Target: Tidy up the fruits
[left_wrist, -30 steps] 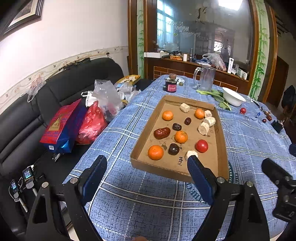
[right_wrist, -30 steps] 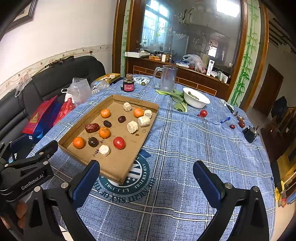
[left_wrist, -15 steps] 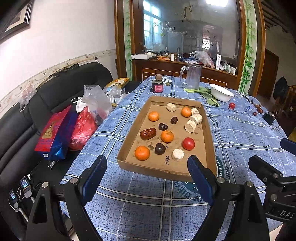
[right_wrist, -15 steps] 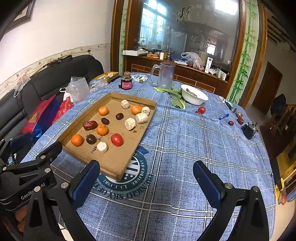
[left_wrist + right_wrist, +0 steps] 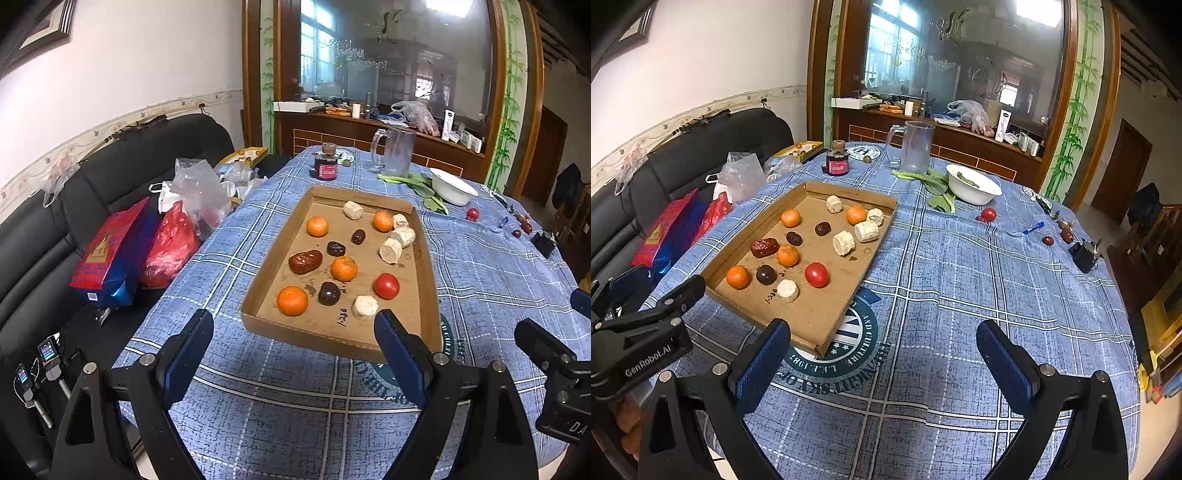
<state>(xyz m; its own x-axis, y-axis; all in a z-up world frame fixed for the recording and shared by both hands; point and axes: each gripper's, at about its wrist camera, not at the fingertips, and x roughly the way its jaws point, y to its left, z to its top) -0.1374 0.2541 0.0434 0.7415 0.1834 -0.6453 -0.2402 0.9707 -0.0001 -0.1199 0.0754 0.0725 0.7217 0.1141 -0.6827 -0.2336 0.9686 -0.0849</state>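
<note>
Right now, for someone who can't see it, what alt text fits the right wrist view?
A shallow cardboard tray of tangerines, dates, pale chunks and one tomato sits on a blue plaid tablecloth. The right tongs hover open and empty in front; a white bowl and glass pitcher stand behind.

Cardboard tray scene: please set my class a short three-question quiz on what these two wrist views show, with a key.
1. How many orange mandarins lie in the cardboard tray?
2. True or false: the red tomato in the tray touches the white bowl.
3. Multiple choice: the left gripper and right gripper are A) both shut on fruit, B) both open and empty, C) one open, one shut.

Key:
1. Four, for example the nearest mandarin.
2. False: the tomato is inside the tray and the bowl stands apart on the blue tablecloth, beside green leaves.
3. B.
</note>
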